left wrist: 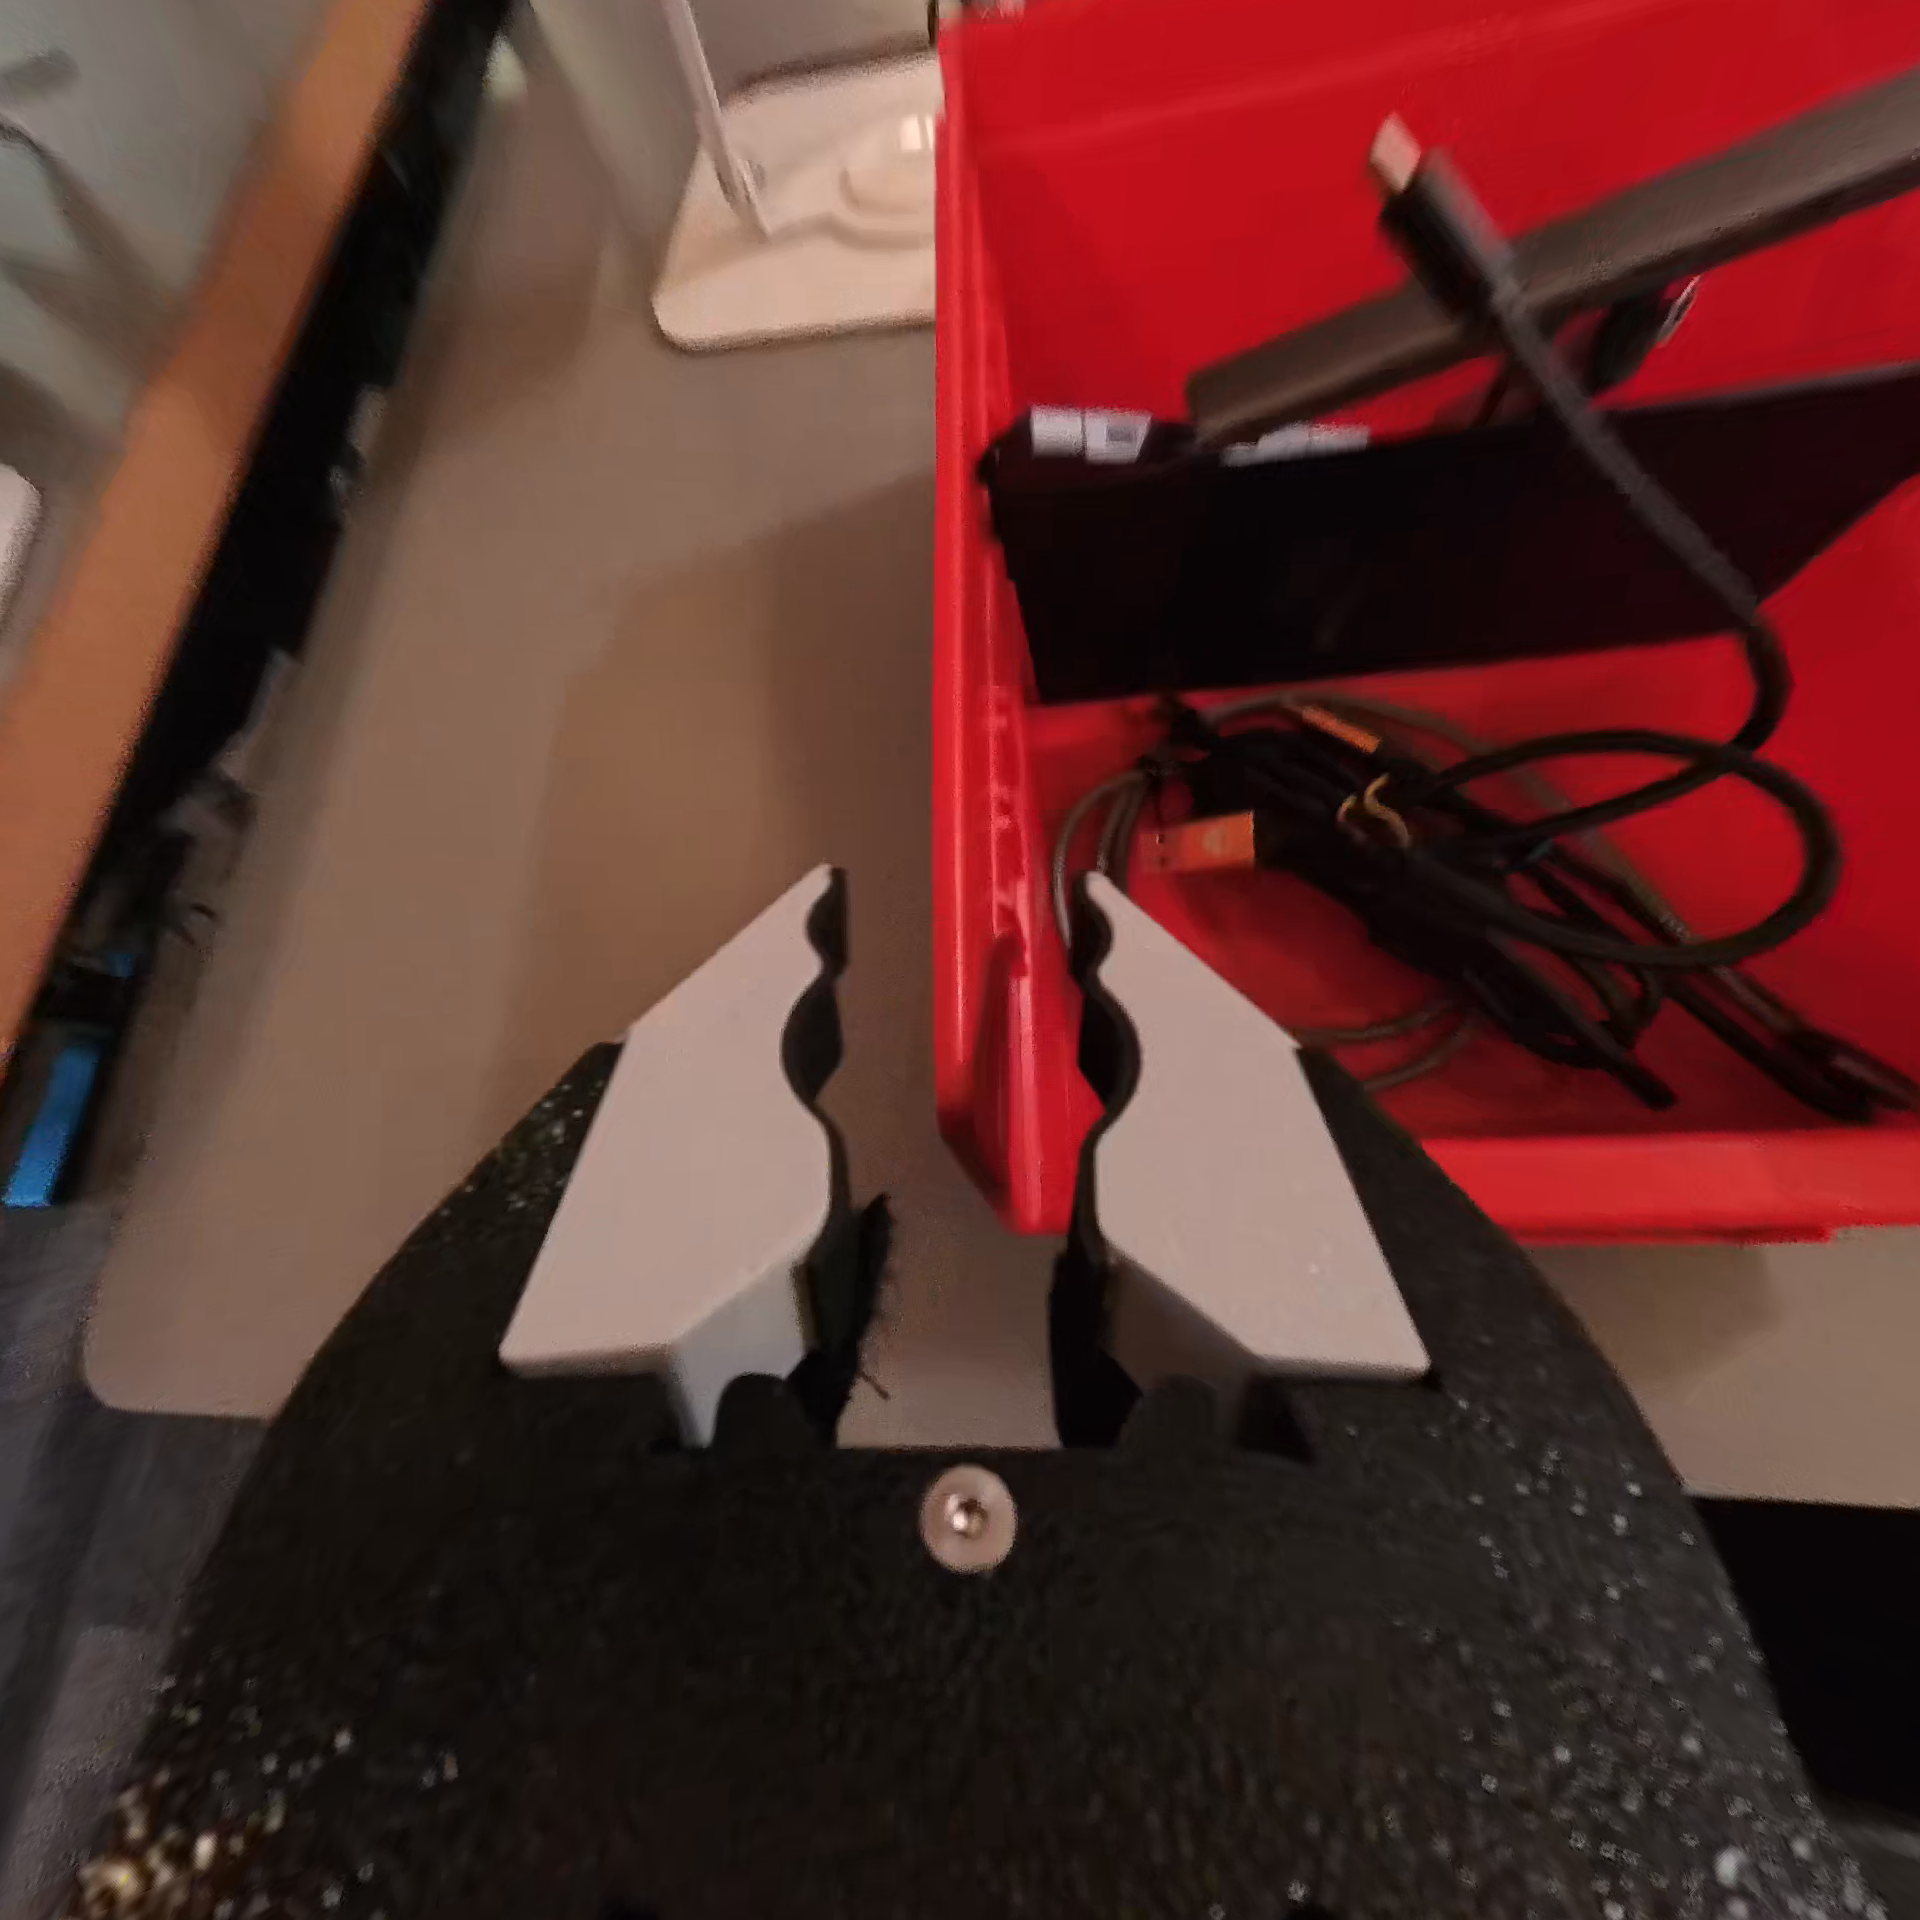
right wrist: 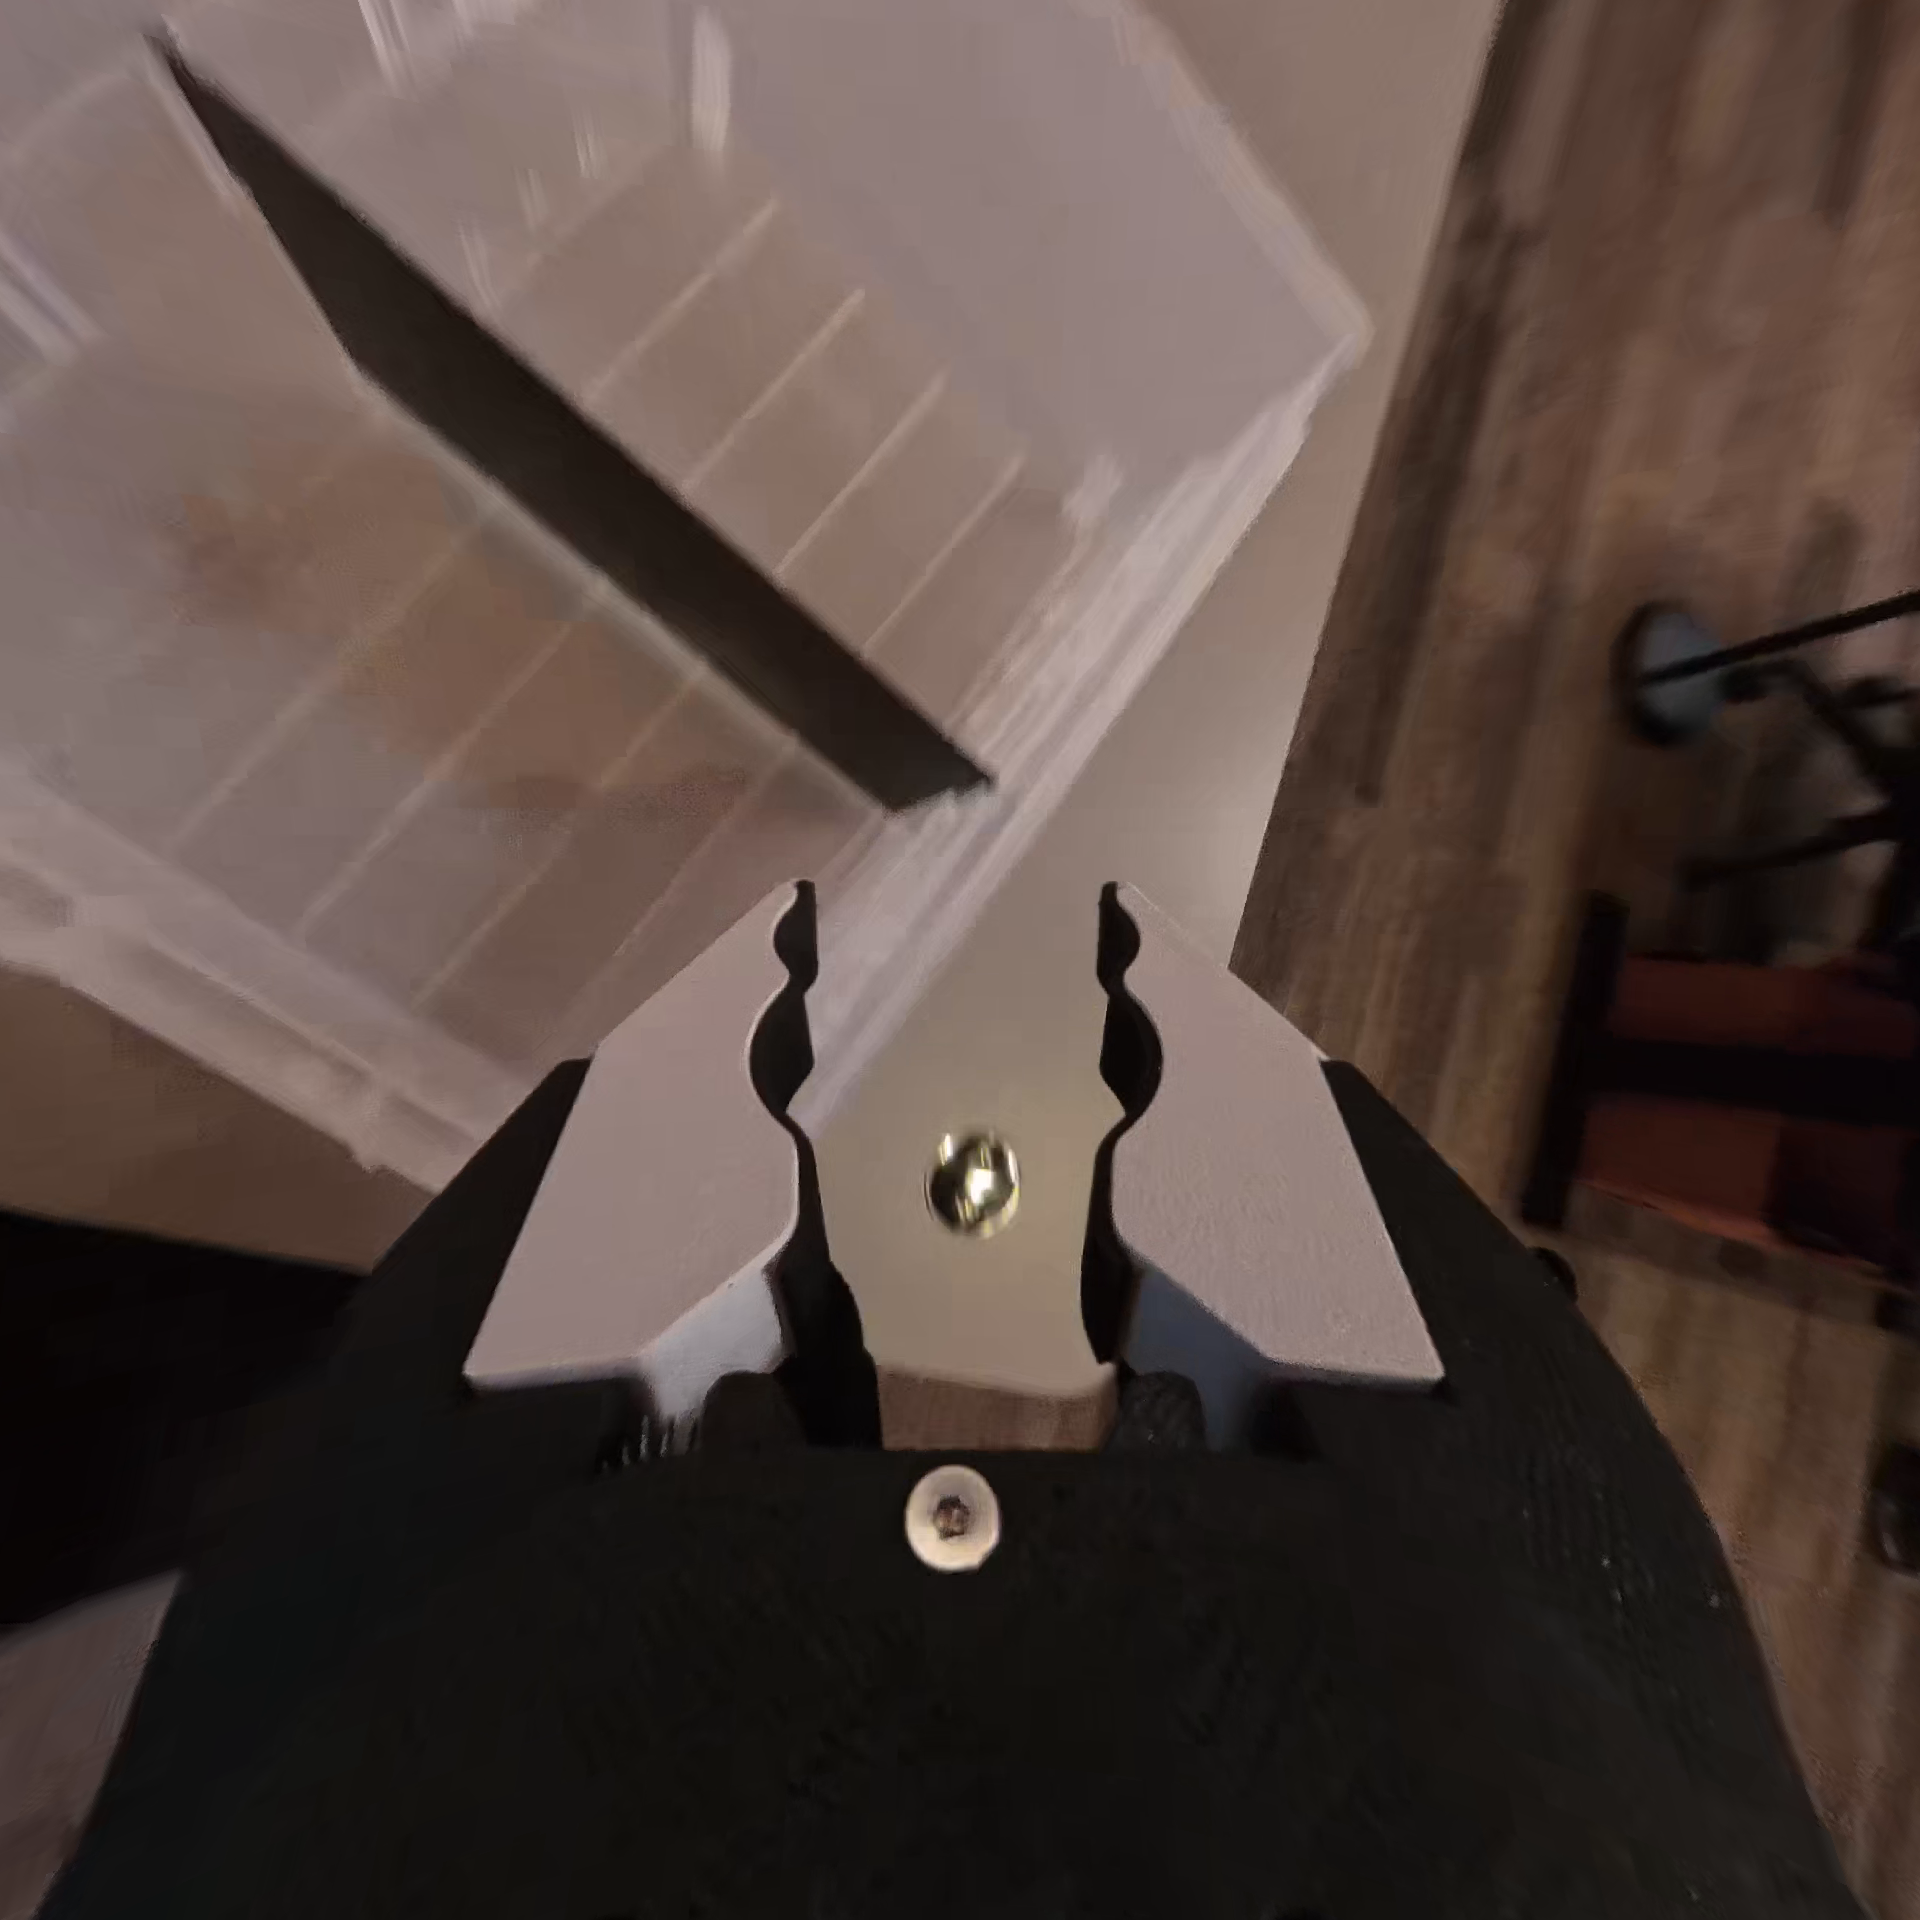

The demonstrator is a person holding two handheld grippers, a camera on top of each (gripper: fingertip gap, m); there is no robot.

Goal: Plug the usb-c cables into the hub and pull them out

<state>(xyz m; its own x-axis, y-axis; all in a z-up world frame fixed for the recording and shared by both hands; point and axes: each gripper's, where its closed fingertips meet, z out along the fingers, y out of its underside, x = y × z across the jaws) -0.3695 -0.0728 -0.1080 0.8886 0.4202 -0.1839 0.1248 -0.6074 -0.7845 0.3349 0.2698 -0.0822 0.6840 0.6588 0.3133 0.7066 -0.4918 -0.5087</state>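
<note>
The pale desk [left wrist: 582,665] runs wide and bare to the left of the red bin [left wrist: 1351,166], ending at a dark strip and an orange-brown edge on the far left; a rounded front corner shows at the lower left. The bin's left wall stands just past the tips of the left gripper [left wrist: 961,894], whose right finger overlaps the bin's near corner. This gripper is parted with a moderate gap and holds nothing.

Inside the bin, a black hub [left wrist: 1351,561] lies across the middle, tilted, with a grey slab [left wrist: 1621,260] propped over it. A dark usb-c cable [left wrist: 1475,239] rises over the slab with its silvery plug free in the air, unplugged. Below the hub, a tangle of cables [left wrist: 1475,862] with an orange plug fills the near floor of the bin.

In the right wrist view, the right gripper [right wrist: 956,904] is also parted and empty, above the desk's edge near a brass screw [right wrist: 971,1184]. A blurred clear plastic box [right wrist: 727,416] sits ahead, with wood floor [right wrist: 1558,520] open to the right.
</note>
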